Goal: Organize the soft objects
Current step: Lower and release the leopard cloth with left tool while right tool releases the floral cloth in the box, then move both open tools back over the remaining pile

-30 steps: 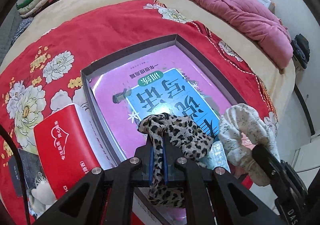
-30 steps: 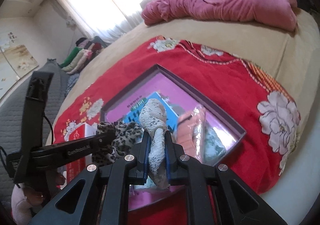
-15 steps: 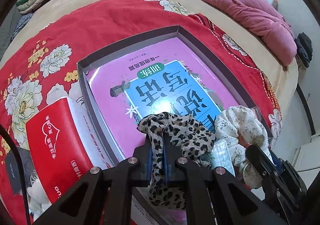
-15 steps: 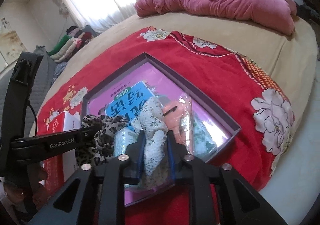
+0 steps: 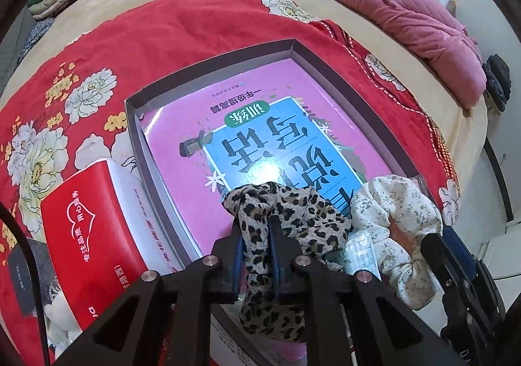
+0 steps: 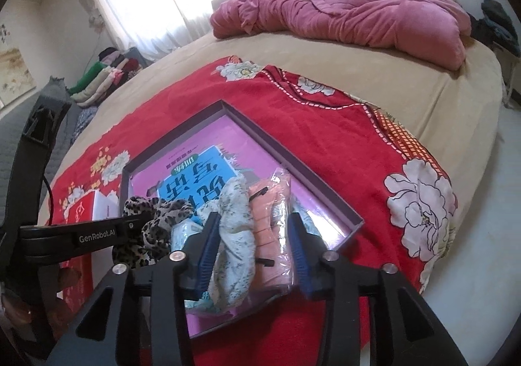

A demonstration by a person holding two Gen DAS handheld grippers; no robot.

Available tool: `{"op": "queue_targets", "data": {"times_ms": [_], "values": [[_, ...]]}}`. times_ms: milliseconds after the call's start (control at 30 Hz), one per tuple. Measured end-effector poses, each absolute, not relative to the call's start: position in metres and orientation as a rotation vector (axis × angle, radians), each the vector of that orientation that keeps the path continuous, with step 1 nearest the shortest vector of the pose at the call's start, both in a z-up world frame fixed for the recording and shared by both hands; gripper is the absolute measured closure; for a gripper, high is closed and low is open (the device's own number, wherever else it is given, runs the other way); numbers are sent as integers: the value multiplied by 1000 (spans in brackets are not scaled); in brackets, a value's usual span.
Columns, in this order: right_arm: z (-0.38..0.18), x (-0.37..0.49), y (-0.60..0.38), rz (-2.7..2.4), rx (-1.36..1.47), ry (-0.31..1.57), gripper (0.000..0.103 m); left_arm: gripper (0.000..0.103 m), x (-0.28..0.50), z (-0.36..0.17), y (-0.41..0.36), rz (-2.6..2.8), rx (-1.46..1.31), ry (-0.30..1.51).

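Observation:
My left gripper [image 5: 255, 237] is shut on a leopard-print scrunchie [image 5: 286, 216] and holds it over the near end of a shallow purple box [image 5: 211, 64]. The scrunchie also shows in the right wrist view [image 6: 153, 229]. My right gripper [image 6: 252, 237] is open. A white floral scrunchie [image 6: 236, 232] lies between its fingers, resting in the box [image 6: 293, 151] on plastic-wrapped packets [image 6: 273, 229]. The white scrunchie also shows in the left wrist view [image 5: 397, 219]. A pink and blue book [image 5: 260, 138] lies flat in the box.
The box sits on a red floral blanket [image 5: 146, 40] on a tan bed. A red tissue box [image 5: 88, 229] lies left of the purple box. A pink quilt [image 6: 358, 14] is piled at the far end. Folded clothes [image 6: 104, 79] are stacked beyond the bed.
My right gripper has opened and let go of the white floral scrunchie, which now rests in the box. My left gripper stays shut on the leopard scrunchie and has lowered slightly.

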State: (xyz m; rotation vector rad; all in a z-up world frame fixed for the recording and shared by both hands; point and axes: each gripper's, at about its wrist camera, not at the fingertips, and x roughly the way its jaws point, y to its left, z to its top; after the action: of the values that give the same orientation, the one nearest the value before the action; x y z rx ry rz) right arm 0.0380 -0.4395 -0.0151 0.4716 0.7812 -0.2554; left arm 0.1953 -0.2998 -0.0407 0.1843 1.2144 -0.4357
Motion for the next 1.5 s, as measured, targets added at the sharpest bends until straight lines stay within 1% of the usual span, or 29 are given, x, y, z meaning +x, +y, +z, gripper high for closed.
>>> {"op": "queue_targets", "data": {"times_ms": [67,167,233,267,500,533,567,600,633,733,900,967,1033,1200,1267,1500], "values": [[-14,37,-441,-258,474,777,59,84,195,-40,-299,-444,168,1218],[-14,38,-441,-260,471,779,59,72,194,-37,-299,-455,163,1216],[-14,38,-441,-264,470,777,59,53,193,-36,-299,-449,171,1216],[-13,38,-440,-265,468,776,59,50,193,-36,-298,-449,167,1218],[-10,36,-440,-271,465,764,59,50,191,-31,-292,-454,154,1216],[-10,36,-440,-272,463,762,58,49,190,-29,-291,-456,153,1211],[-9,36,-440,-278,459,761,54,49,188,-27,-291,-460,153,1204],[-8,35,-440,-281,455,758,50,48,187,-24,-291,-462,155,1198],[-7,34,-439,-283,454,756,46,44,185,-22,-290,-463,156,1191],[-5,32,-440,-284,453,748,46,33,181,-14,-288,-475,158,1172],[0,29,-439,-301,437,737,45,32,173,-2,-283,-469,165,1144],[2,28,-439,-305,434,733,40,29,170,3,-280,-468,166,1132],[5,26,-438,-312,423,728,37,27,167,7,-277,-464,165,1125],[11,22,-435,-334,400,721,33,26,160,17,-268,-450,169,1103],[13,22,-434,-338,394,719,30,26,156,20,-264,-444,176,1093],[30,17,-421,-356,330,690,30,26,142,31,-246,-432,160,1070]]}}
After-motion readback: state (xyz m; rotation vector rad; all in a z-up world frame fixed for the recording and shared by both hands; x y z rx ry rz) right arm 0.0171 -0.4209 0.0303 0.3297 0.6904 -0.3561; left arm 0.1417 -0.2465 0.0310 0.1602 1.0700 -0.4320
